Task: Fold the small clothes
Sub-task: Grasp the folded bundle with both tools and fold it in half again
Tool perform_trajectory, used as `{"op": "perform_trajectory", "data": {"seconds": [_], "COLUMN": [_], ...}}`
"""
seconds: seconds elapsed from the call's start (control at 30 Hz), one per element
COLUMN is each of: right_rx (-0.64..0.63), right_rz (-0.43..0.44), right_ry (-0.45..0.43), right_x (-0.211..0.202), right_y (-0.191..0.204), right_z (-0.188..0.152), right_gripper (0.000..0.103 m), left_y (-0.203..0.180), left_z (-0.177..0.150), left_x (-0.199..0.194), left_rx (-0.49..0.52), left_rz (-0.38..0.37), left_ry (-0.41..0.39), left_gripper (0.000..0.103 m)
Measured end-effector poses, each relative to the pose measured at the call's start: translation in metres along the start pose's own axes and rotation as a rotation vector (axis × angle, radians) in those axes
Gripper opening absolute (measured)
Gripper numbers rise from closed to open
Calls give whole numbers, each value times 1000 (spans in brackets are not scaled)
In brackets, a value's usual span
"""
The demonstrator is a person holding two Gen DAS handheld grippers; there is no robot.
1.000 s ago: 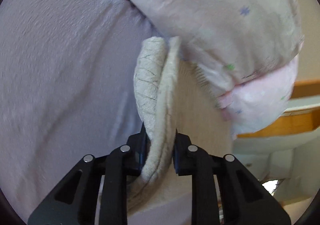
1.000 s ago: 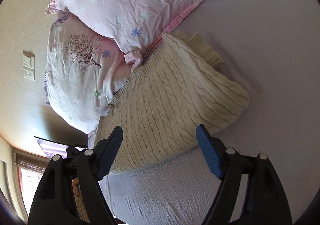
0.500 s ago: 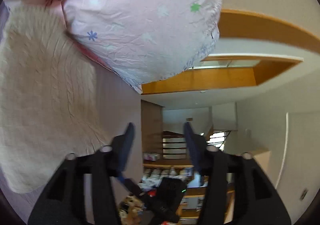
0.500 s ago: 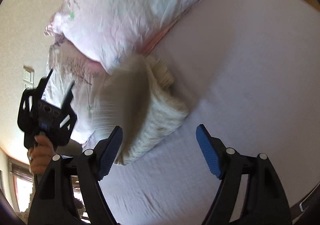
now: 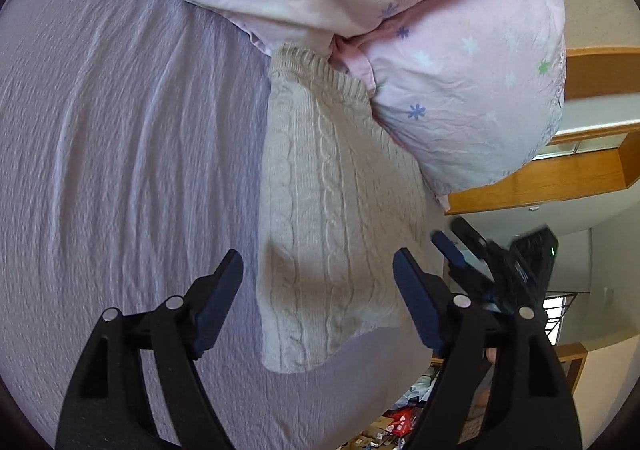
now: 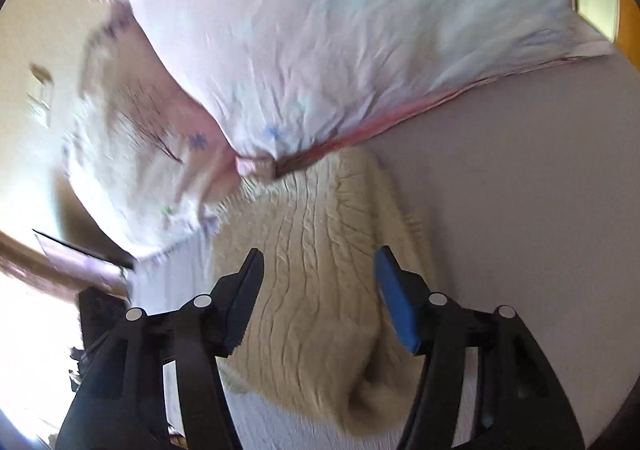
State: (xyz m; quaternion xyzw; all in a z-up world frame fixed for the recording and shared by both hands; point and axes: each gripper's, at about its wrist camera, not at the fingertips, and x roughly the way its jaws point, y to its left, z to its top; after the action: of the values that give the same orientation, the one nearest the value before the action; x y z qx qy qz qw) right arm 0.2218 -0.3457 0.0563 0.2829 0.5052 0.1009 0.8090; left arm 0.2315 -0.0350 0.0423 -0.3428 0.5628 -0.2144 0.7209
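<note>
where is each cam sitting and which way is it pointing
Left wrist: rides the left tool, looking along its open fingers down at the cream knit sweater on the lilac bedsheet, pillows beyond; the right tool shows at the right edge.
Right wrist: rides the right tool, fingers open, facing the same sweater and pillows; this view is motion-blurred.
Shared: sweater, pillows, bedsheet.
</note>
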Motion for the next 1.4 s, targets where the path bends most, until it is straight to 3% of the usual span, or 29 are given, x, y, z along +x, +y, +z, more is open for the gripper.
{"op": "perform_trajectory", "data": {"seconds": [0.03,0.1,0.13,0.2,0.27,0.3,0.33,0.37,0.4,0.47,0.57,0.6,0.63,0.7,0.73,0.8,0.9,1.0,1.03,1.13,1.2,1.27,1.3,1.33,1.4], "right_rx": [0,-64,-89,26,124,127,127,131,136,162,206,206,205,237,239,197,129,20,14,79,70,21,-8,-27,-62], "right_rz": [-27,-84,-133,-165,-106,-74,-68,-81,-82,-58,-17,-23,-6,70,92,111,184,157,120,112,147,124,91,59,-27], "right_ry": [41,31,-20,-96,-91,-87,-93,-100,-112,-97,36,67,80,53,34,23,35,99,93,-77,-106,-50,-12,14,20], "right_x": [14,18,9,-6,-7,-7,-9,-11,-13,-11,5,9,12,12,10,10,15,35,38,11,5,15,25,34,40], "right_y": [0,7,9,-11,-30,-31,-30,-31,-32,-40,-52,-54,-56,-57,-52,-32,1,37,41,40,48,60,66,72,73], "right_z": [-1,-7,-8,-4,-5,-7,-9,-9,-10,-12,-15,-19,-25,-34,-38,-45,-59,-76,-80,-84,-87,-88,-90,-92,-94], "right_gripper": [35,13,4,4,5,11,37,57,90,95,95,88,68,47,39,36,34,40,43,46,46,45,41,15,10], "left_y": [-3,-1,-5,-13,-16,-15,-16,-17,-17,-17,-7,-5,-5,-3,-5,-6,-4,13,25,40,47,48,48,45,40], "left_z": [0,-5,-2,0,1,-1,-1,-1,-1,-1,1,1,1,0,1,3,2,-1,-2,-17,-29,-46,-53,-60,-73], "left_x": [1,0,4,11,20,18,24,28,34,45,53,52,52,47,46,26,-20,-59,-65,-92,-112,-128,-131,-131,-130], "left_rx": [8,48,69,122,138,136,132,133,140,135,58,42,38,65,83,138,238,309,322,366,373,381,385,390,400], "left_rz": [7,23,34,67,83,83,78,79,89,106,57,52,54,69,58,31,56,169,253,393,419,423,436,452,470], "left_ry": [0,0,0,2,19,30,46,54,62,80,69,44,34,28,20,-4,-84,-128,-110,-150,-195,-240,-253,-260,-259], "left_gripper": [80,82,82,84,84,84,84,84,84,84,83,79,73,50,43,38,37,46,49,56,71,82,87,89,96]}}
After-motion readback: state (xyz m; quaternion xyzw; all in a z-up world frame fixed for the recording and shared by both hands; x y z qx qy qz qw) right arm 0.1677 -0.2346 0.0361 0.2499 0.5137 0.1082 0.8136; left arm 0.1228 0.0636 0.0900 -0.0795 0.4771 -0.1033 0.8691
